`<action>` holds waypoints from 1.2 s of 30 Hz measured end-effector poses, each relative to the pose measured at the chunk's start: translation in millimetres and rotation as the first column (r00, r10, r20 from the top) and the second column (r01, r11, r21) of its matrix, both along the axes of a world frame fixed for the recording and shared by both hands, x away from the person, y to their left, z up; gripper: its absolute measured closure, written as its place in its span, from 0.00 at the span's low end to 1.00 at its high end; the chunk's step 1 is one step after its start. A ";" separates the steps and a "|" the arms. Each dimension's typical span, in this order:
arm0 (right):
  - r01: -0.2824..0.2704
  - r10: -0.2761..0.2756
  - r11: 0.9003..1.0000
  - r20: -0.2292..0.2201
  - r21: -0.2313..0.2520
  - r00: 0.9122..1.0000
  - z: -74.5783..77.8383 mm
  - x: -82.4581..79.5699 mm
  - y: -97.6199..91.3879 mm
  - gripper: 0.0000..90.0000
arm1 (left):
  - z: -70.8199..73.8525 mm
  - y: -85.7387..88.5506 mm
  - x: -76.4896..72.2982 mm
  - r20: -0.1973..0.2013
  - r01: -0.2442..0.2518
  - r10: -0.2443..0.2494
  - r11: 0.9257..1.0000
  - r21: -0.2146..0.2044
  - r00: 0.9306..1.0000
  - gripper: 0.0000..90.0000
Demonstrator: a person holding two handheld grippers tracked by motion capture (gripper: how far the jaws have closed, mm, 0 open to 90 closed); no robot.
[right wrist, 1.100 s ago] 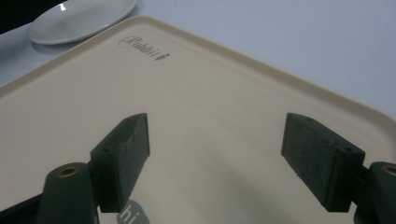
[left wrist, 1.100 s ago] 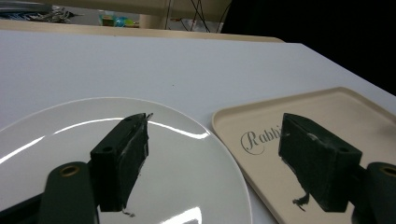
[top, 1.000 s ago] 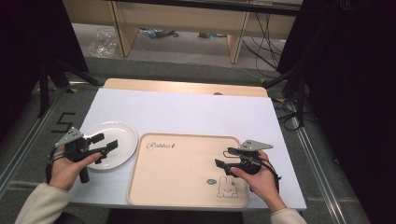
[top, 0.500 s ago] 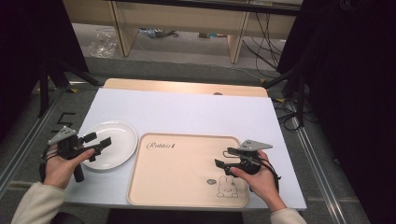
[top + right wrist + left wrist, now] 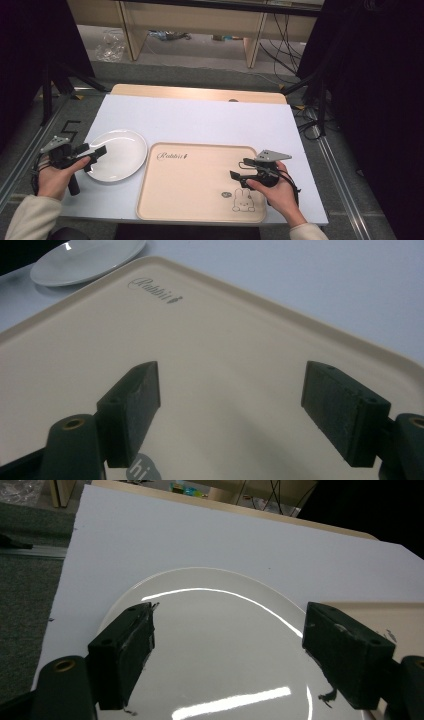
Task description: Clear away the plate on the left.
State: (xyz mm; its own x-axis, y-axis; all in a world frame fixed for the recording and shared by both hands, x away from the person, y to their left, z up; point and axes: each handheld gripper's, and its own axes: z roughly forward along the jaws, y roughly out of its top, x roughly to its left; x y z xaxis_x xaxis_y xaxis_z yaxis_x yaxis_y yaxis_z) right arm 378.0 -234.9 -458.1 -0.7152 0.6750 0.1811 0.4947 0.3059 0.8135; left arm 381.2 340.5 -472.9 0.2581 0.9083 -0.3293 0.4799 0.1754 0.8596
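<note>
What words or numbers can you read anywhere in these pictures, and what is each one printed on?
"Rabbit", in dark script with a small mark after it: on the beige tray, near its far left corner.
"hi", white letters on a grey bubble: on the tray beside the rabbit drawing, seen between the jaws in the right gripper view.
"5", in black tape: on the floor left of the table.
The white plate carries no text.

Your white plate (image 5: 220, 645) looks glossy, like glazed ceramic, catching bright streaks of light. At its three o'clock, the beige tray (image 5: 190, 200) looks smooth, matt plastic. The table cover (image 5: 210, 120) looks matt white.
</note>
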 end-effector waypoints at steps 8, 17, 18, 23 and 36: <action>-0.002 0.002 1.000 -0.005 -0.008 1.000 0.4 -0.1 -0.3 0.27 | -5.9 12.9 0.3 -0.032 -0.041 0.041 0.999 0.002 0.999 0.24; -0.003 0.003 1.000 -0.005 -0.008 1.000 0.4 -0.1 -0.2 0.27 | -11.5 20.3 -0.3 -0.103 -0.095 0.093 0.995 -0.014 0.990 0.29; 0.003 -0.003 1.000 -0.008 -0.007 1.000 0.3 -0.6 0.2 0.27 | -11.5 20.3 -0.3 -0.103 -0.095 0.093 0.995 -0.014 0.990 0.30; 0.012 -0.012 1.000 -0.017 -0.010 1.000 0.8 -2.0 0.9 0.27 | -15.5 25.1 -1.3 -0.159 -0.136 0.131 0.990 -0.023 0.979 0.35; 0.012 -0.012 1.000 -0.005 -0.014 1.000 -0.5 -1.5 1.6 0.27 | -27.8 27.1 -0.1 -0.235 -0.155 0.126 0.982 -0.110 0.964 0.44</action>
